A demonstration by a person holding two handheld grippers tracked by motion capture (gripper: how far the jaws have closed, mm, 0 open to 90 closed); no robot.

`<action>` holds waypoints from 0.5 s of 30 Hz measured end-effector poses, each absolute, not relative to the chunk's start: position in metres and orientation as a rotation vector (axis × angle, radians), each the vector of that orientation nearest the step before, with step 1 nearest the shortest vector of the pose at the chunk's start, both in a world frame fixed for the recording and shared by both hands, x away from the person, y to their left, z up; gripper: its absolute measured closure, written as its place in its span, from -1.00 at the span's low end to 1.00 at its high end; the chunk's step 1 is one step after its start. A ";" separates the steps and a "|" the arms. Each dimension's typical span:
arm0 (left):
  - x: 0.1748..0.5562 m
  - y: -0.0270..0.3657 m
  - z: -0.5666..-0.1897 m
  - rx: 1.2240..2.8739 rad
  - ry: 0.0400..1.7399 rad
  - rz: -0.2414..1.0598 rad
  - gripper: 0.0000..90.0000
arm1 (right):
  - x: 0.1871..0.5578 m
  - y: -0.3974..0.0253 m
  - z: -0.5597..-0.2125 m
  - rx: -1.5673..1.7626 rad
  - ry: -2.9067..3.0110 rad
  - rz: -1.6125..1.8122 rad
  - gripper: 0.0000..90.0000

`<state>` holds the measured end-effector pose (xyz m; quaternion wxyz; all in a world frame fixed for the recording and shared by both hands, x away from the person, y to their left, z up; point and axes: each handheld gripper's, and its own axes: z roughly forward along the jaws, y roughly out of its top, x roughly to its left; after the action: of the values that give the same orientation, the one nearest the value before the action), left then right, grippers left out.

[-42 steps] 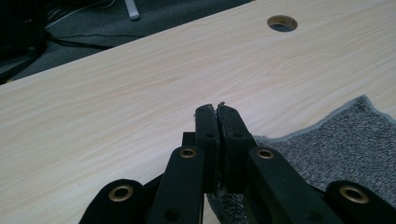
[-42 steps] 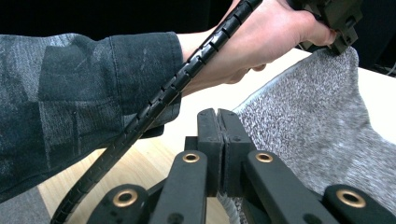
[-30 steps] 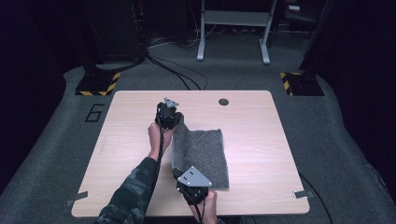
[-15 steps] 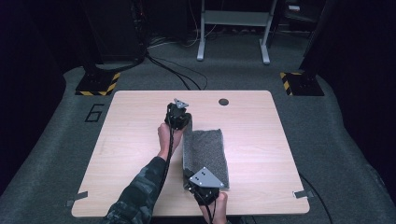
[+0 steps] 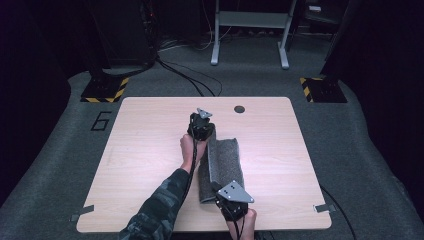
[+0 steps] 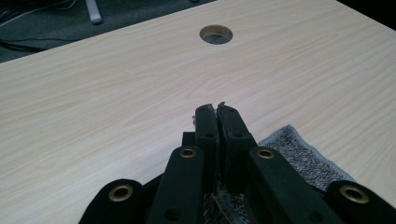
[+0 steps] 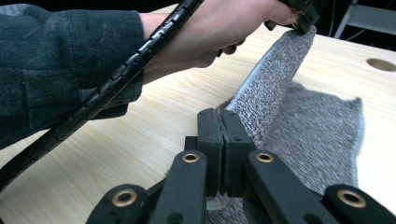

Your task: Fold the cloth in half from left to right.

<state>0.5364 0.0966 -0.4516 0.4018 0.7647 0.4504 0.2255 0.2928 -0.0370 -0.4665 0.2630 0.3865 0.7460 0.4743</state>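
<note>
The left gripper [image 5: 202, 131] has its jaws pressed together on the far corner of the grey knitted cloth [image 5: 225, 162], a few fibres showing between the tips, and the right gripper [image 5: 231, 199] is closed in the same way on the near corner of the same long edge. This edge is lifted off the desk [image 5: 145, 150] and stretched between the two grippers like a ridge, while the rest of the cloth lies flat in the lower middle of the high view, to the right of the lifted edge. I think the main risk is that the pinched strip is very thin: if one hand pulls faster than the other, a corner may slip out and the fold will fall crooked. The trailing cable [image 7: 112, 86] could also drag over the cloth. There is wide free desk to the right of the cloth and to the left; the cable hole [image 5: 239, 109] is well apart at the upper edge, but the near desk edge is just beside the right gripper.
</note>
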 end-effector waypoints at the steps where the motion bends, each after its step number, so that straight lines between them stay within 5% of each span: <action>1: 0.536 0.095 -0.452 1.932 1.139 0.567 0.94 | 0.293 -0.037 -0.467 1.045 2.017 1.283 0.97; 15: 0.538 0.065 -0.464 1.992 1.090 0.533 0.93 | 0.290 -0.061 -0.479 1.113 2.024 1.216 0.97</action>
<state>0.5379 0.0652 -0.4642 0.3937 0.7850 0.4296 0.2102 0.2900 -0.0607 -0.4788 0.2625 0.4116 0.7481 0.4495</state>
